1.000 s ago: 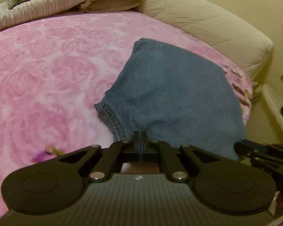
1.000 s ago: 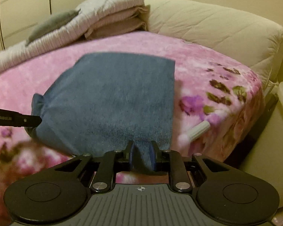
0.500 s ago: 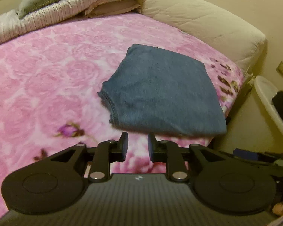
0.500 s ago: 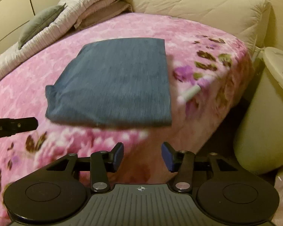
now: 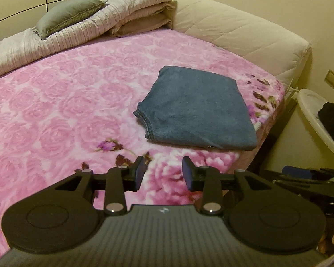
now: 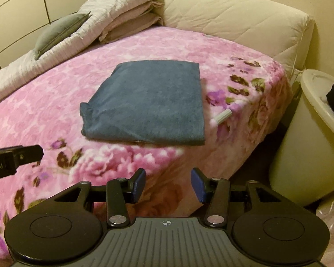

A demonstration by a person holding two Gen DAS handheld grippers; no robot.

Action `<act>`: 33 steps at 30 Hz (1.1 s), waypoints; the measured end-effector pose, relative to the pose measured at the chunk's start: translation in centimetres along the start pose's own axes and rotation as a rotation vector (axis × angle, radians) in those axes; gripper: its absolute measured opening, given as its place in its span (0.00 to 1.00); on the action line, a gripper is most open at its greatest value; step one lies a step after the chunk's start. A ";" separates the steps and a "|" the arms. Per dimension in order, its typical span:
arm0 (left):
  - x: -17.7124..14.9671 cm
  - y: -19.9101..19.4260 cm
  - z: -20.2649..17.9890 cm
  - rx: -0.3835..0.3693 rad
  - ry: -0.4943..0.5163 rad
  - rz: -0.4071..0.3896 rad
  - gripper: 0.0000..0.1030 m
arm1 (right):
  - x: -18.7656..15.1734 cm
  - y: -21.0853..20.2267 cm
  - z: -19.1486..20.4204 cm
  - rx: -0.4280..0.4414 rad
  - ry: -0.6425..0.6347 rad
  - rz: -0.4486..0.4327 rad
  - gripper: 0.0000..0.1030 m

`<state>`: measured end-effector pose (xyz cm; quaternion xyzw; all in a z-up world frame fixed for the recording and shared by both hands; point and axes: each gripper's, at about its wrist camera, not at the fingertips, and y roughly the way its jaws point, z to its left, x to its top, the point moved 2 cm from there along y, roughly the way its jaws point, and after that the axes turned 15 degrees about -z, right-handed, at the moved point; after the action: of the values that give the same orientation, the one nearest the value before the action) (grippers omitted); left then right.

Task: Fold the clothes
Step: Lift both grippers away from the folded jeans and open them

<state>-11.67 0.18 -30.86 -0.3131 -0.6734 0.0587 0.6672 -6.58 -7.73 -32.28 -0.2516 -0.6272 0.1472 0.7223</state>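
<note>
Blue folded cloth (image 5: 196, 109) lies near bed (image 5: 55, 102) corner; our left tongs (image 5: 162, 173) and right tongs (image 6: 168, 185) apart, empty.

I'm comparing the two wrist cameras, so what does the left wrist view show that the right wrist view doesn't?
Only the left wrist view shows the stitched hem of the folded blue garment and the left gripper, jaws open. Only the right wrist view shows the small white tube fully, lying beside the garment, and the right gripper, jaws open. Both show the pink floral blanket, the stacked bedding and the white bin.
</note>
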 end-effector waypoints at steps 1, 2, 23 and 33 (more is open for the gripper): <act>0.0 -0.3 -0.1 -0.001 0.000 -0.002 0.32 | -0.1 -0.3 0.1 -0.001 -0.003 0.000 0.48; -0.1 -0.5 -0.1 -0.002 0.001 -0.004 0.33 | -0.1 -0.6 0.1 -0.002 -0.003 0.000 0.48; -0.6 -5.0 -1.3 -0.019 0.006 -0.044 0.39 | -0.5 -4.1 0.2 -0.030 -0.029 -0.016 0.48; -0.2 -2.9 -0.5 -0.025 -0.014 -0.017 0.42 | -0.1 -2.3 0.1 -0.039 -0.046 -0.008 0.48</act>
<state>-12.18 -2.37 -29.54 -0.3153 -0.6813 0.0468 0.6590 -6.96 -9.71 -31.07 -0.2596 -0.6473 0.1380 0.7032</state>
